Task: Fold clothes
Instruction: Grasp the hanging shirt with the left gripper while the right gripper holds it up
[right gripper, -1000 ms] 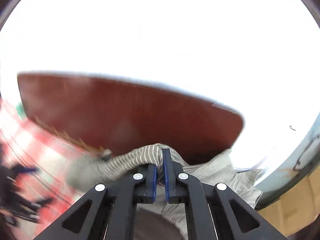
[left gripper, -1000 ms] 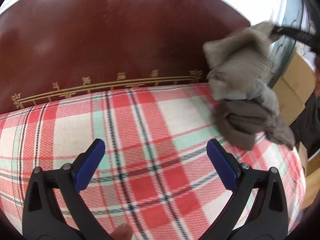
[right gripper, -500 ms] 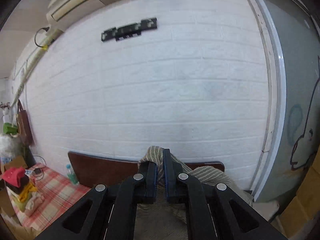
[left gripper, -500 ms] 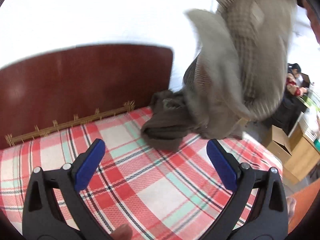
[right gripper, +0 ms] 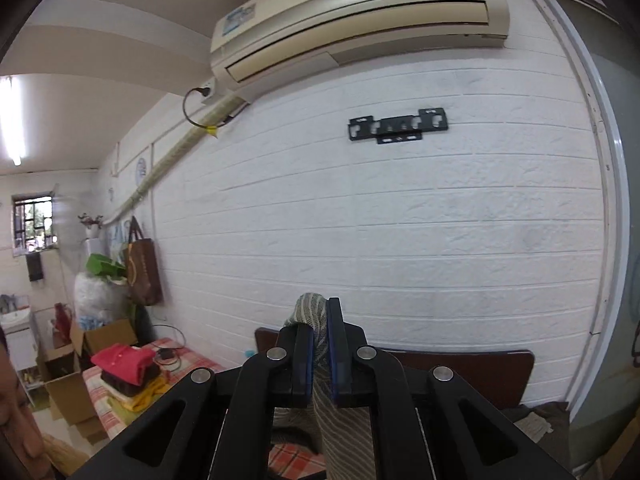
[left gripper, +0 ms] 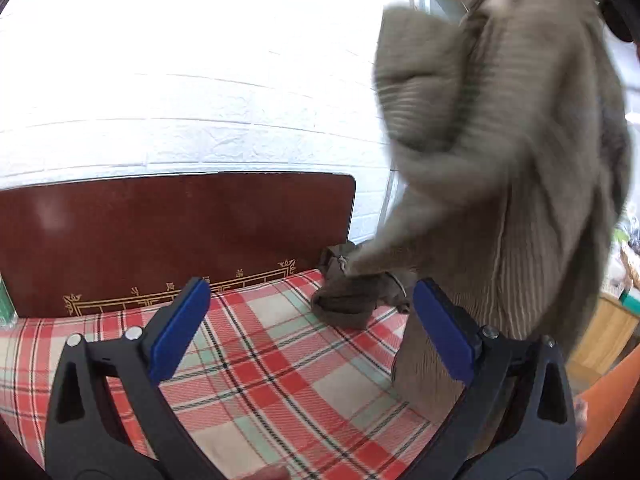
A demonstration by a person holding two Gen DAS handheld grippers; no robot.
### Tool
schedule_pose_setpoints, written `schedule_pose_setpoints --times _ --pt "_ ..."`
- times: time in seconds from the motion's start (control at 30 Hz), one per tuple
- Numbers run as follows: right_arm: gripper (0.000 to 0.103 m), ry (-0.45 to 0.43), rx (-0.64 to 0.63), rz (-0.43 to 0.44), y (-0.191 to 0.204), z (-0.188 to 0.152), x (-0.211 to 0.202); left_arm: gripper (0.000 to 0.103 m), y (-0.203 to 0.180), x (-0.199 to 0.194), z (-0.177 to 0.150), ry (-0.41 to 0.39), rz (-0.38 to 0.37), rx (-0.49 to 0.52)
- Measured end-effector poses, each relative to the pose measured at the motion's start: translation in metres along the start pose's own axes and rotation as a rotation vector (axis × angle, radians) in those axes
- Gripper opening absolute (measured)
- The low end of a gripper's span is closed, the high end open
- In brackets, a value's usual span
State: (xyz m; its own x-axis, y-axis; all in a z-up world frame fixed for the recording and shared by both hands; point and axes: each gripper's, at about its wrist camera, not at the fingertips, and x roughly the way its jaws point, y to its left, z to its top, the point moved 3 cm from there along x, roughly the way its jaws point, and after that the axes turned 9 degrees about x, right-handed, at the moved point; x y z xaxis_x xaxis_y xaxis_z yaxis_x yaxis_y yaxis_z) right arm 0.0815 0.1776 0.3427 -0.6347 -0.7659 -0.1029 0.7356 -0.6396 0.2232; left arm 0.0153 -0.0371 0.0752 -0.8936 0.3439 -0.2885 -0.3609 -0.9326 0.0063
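- At the far left of your right-wrist view, cardboard boxes (right gripper: 64,390) stand on the floor, and a stack of folded clothes (right gripper: 124,366), red on top, sits on the checked cloth beside them.
- Further right in that view, a brown bag (right gripper: 141,272) hangs on the white brick wall (right gripper: 400,240); an air conditioner (right gripper: 360,12) and a black bracket (right gripper: 398,125) are mounted higher up.
- Your right gripper (right gripper: 319,354) sits centre frame, raised and pointing roughly level at the wall. Its blue pads are nearly together, pinching a fold of the ribbed grey-beige garment (right gripper: 310,310); the fabric pokes out above the tips and hangs below them.
- In your left-wrist view, the left gripper (left gripper: 310,332) stands wide, nothing between its blue pads (left gripper: 180,328). It hovers over the red plaid bed cover (left gripper: 248,364).
- Behind it runs the dark red headboard (left gripper: 172,232) with gold trim.
- At the headboard's right end, a darker brown garment (left gripper: 348,300) lies bunched on the cover.
- Right of that, the ribbed garment hangs in the air from the upper right of the frame; it is blurred. Its lower edge reaches the bed cover just beyond your left gripper's right finger.
- Far right, a wooden piece of furniture (left gripper: 604,336) shows past the bed edge.
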Motion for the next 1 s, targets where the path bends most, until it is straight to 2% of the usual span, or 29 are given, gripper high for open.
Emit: schedule_pose_setpoints --times 0.17,0.27,0.33,0.37,0.4,0.43,0.47,0.6,0.67,0.8,1.0 --pt "0.005 0.012 0.006 0.033 0.028 -0.006 -0.010 0.102 -0.014 -0.021 -0.003 -0.047 -0.082 0.064" --pt "0.005 0.026 0.024 0.048 0.032 -0.013 -0.011 0.102 -0.031 -0.023 -0.007 -0.039 -0.164 0.060" --pt "0.005 0.033 0.034 0.047 0.032 -0.015 -0.009 0.098 -0.037 -0.021 -0.010 -0.025 -0.173 0.070" --pt "0.005 0.035 0.041 0.045 0.032 -0.017 -0.009 0.074 -0.037 -0.019 -0.010 -0.011 -0.183 0.066" --pt "0.005 0.037 0.049 0.043 0.031 -0.018 -0.008 0.033 -0.035 -0.015 -0.010 0.020 -0.193 0.056" --pt "0.005 0.036 0.058 0.041 0.030 -0.019 -0.009 0.013 -0.030 -0.009 -0.010 0.072 -0.192 0.040" --pt "0.005 0.035 0.066 0.040 0.029 -0.020 -0.010 0.005 -0.023 -0.005 -0.009 0.111 -0.191 0.021" --pt "0.005 0.028 0.073 0.029 0.028 -0.025 -0.020 0.004 0.018 -0.039 0.013 0.059 -0.152 -0.075" --pt "0.005 0.011 0.074 0.033 0.029 -0.026 -0.030 0.004 0.037 -0.070 0.031 0.000 -0.119 -0.092" --pt "0.005 -0.029 0.071 0.067 0.036 -0.025 -0.052 0.004 0.060 -0.157 0.076 -0.126 -0.002 -0.050" --pt "0.005 -0.099 0.029 0.128 0.059 -0.019 -0.086 0.004 0.067 -0.295 0.129 -0.264 0.177 0.019"
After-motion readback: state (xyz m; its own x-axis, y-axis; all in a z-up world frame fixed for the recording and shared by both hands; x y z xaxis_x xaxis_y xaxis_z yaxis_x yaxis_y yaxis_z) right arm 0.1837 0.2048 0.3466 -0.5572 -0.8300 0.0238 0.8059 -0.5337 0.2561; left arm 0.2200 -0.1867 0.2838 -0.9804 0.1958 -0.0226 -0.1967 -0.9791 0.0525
